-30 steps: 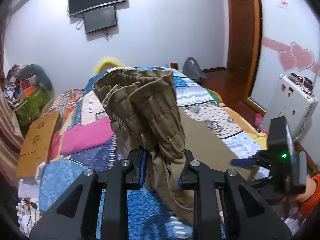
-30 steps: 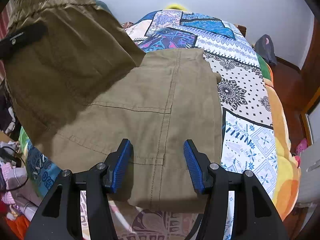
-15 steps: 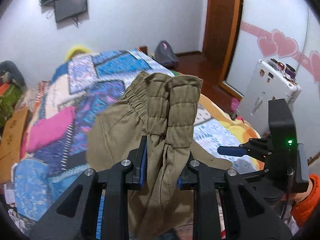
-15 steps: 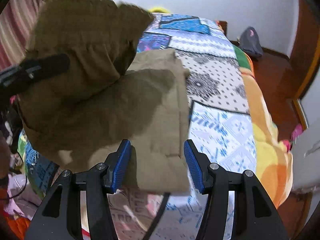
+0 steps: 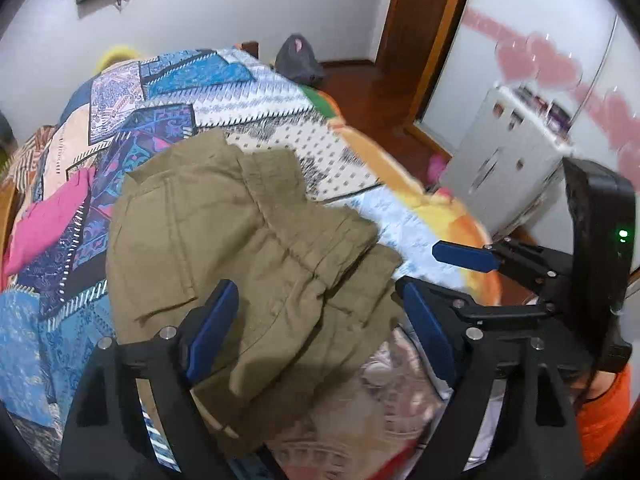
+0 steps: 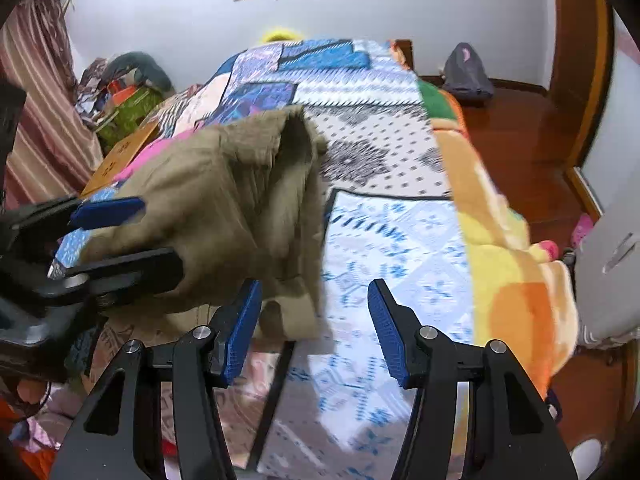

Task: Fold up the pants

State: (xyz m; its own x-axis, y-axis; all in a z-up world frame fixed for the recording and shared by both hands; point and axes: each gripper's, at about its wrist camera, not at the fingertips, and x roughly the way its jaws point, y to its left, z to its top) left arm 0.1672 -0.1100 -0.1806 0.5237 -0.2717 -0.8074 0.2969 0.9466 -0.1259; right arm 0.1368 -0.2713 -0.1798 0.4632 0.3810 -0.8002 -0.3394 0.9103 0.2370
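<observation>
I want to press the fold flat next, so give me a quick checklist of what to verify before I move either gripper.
1. Left gripper has let go of the pants: ok, its jaws stand wide apart with the cloth lying loose between them.
2. Right gripper free: ok, open, nothing between its fingers.
3. Pants resting on the bed quilt, not hanging: ok.
4. Fold lies flat and neat: not ok, the top layer is bunched and rumpled near the waistband.
5. Edges of the layers line up: cannot tell, the views are blurred.
6. Grippers apart from each other: ok, the right gripper sits off to the side in the left wrist view.
</observation>
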